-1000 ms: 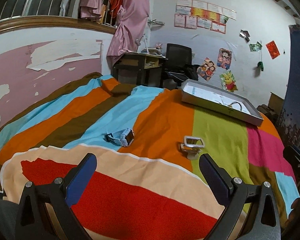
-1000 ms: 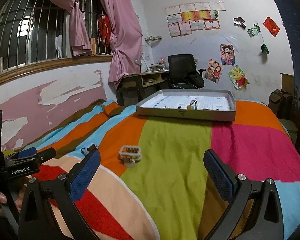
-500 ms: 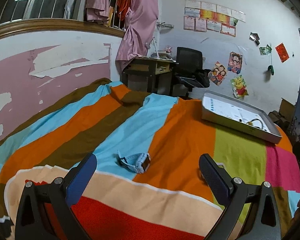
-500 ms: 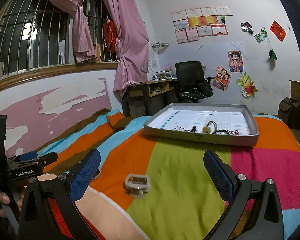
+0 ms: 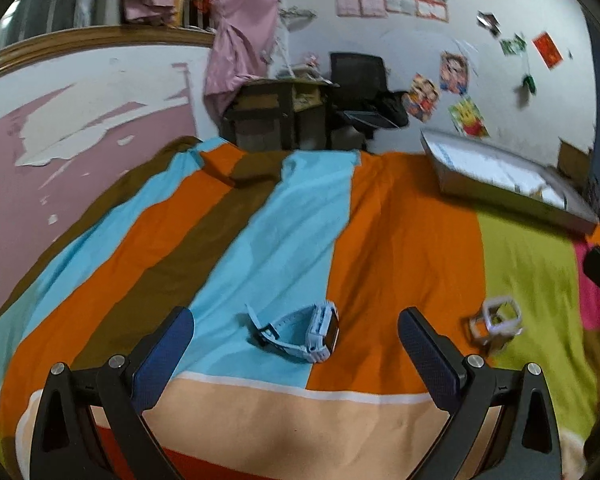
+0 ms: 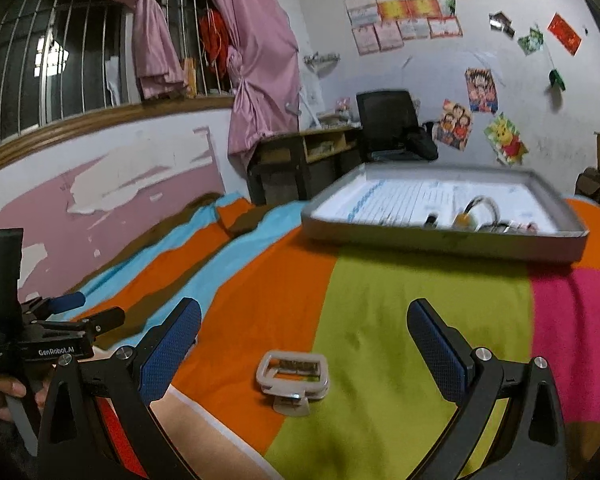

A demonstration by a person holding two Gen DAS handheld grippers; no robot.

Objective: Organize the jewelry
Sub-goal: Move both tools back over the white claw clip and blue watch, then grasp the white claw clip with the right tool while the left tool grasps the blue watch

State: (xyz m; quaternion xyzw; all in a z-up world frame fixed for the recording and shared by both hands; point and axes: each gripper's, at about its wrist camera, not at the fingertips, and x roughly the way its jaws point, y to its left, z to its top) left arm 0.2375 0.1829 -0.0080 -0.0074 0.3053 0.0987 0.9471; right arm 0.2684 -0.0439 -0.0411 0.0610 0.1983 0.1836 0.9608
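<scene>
A light blue watch (image 5: 300, 330) lies on the striped bedspread, just ahead of my left gripper (image 5: 296, 324), which is open with the watch between its blue fingers. A pale rectangular hair clip (image 6: 293, 373) (image 5: 496, 322) rests where the orange and green stripes meet, in front of my open right gripper (image 6: 304, 328). At the far end of the bed sits a grey tray (image 6: 440, 240) (image 5: 500, 192) with a white lining; small jewelry pieces (image 6: 480, 216) lie in it, blurred.
The left gripper body (image 6: 40, 344), held by a hand, shows at the left edge of the right wrist view. A desk (image 6: 300, 156) and black chair (image 6: 388, 124) stand beyond the bed. A peeling pink wall (image 5: 60, 148) runs along the left side.
Both grippers have moved forward and lower over the bed. The blue watch now lies between the left fingers, and the hair clip sits closer between the right fingers. Neither gripper has closed.
</scene>
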